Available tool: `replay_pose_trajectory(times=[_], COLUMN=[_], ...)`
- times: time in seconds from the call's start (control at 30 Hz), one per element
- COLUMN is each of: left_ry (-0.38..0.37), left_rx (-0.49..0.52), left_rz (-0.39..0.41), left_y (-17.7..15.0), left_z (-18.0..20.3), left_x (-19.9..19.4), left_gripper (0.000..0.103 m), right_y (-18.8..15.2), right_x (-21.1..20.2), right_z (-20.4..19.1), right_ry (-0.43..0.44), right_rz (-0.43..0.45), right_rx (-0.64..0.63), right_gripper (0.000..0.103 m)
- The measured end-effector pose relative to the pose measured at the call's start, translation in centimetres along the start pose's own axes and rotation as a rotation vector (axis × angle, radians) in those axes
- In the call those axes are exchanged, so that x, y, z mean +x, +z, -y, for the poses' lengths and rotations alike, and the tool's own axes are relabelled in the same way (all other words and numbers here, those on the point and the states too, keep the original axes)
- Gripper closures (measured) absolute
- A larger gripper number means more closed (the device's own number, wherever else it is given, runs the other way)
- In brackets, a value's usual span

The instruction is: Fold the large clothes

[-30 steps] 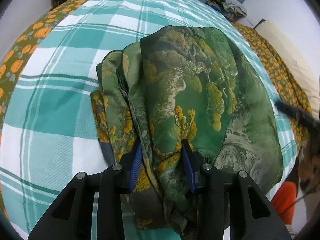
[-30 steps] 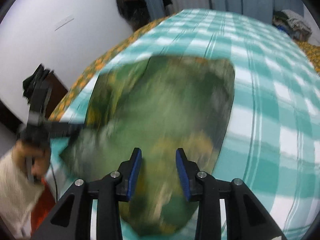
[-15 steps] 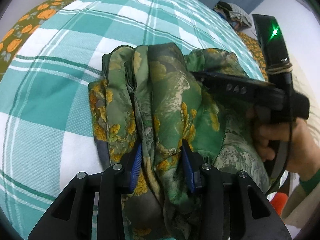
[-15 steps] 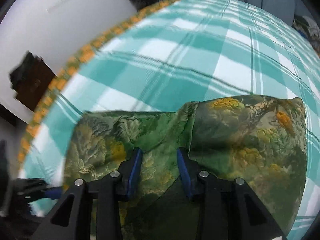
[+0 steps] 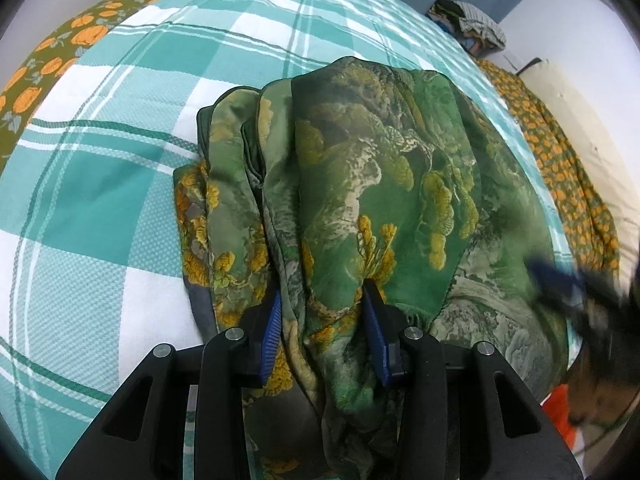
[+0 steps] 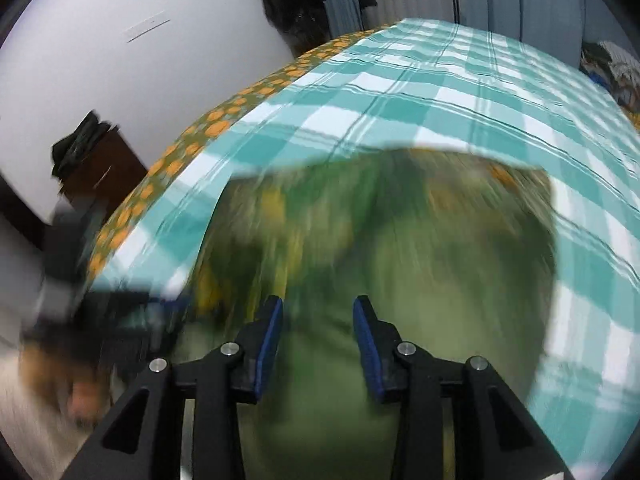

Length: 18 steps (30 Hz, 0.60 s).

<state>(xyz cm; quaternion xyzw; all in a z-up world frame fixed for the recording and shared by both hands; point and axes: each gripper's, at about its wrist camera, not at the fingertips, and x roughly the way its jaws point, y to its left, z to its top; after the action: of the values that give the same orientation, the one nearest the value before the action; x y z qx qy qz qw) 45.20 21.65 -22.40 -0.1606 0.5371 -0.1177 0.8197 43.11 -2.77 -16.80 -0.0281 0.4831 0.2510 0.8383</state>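
Observation:
A large green garment (image 5: 372,184) with a yellow floral print lies folded in layers on the teal and white checked bedspread (image 5: 92,168). My left gripper (image 5: 322,316) has its blue pads on either side of a bunched fold at the garment's near edge and grips it. My right gripper (image 6: 318,320) is open and empty above the garment (image 6: 400,240), which is blurred by motion in the right wrist view. The right gripper also shows as a dark blur at the right of the left wrist view (image 5: 576,284).
An orange-flowered sheet (image 5: 56,56) borders the bed on the left and is heaped at the right (image 5: 560,152). A pile of clothes (image 5: 468,24) lies at the far end. A dark wooden cabinet (image 6: 100,168) stands by the white wall.
My right gripper has pulled back from over the garment to the right side. The garment's top layer now lies spread smoother. My left gripper keeps its hold.

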Motion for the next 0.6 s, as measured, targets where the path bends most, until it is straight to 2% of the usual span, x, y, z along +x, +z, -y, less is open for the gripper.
replay_pose_trajectory(times=[0.1, 0.23, 0.33, 0.4, 0.47, 0.57, 0.6], left_ry=[0.008, 0.014, 0.030, 0.038, 0.030, 0.016, 0.012], left_rx=[0.010, 0.011, 0.018, 0.014, 0.000, -0.020, -0.025], left_rz=[0.002, 0.001, 0.001, 0.000, -0.004, -0.002, 0.000], left_y=[0.0, 0.1, 0.0, 0.1, 0.2, 0.4, 0.4], left_z=[0.2, 0.4, 0.8, 0.9, 0.8, 0.7, 0.7], left_x=[0.1, 0.3, 0.2, 0.2, 0.0, -0.5, -0.7], left_gripper=[0.062, 0.062, 0.062, 0.062, 0.062, 0.060, 0.060], right_y=[-5.7, -9.1, -9.2, -9.3, -9.1, -8.2, -7.6], right_x=[-3.7, -4.6, -1.5, -0.3, -0.6, -2.4, -3.6], right_z=[-0.1, -0.9, -0.7, -0.9, -1.4, -3.0, -3.5], right_ry=[-0.002, -0.042, -0.076, -0.099, -0.120, -0.169, -0.170], right_rz=[0.047, 0.055, 0.006, 0.016, 0.019, 0.008, 0.037], right_rx=[0.041, 0.070, 0.069, 0.040, 0.038, -0.036, -0.065], right_gripper=[0.065, 0.065, 0.065, 0.066, 0.066, 0.066, 0.066])
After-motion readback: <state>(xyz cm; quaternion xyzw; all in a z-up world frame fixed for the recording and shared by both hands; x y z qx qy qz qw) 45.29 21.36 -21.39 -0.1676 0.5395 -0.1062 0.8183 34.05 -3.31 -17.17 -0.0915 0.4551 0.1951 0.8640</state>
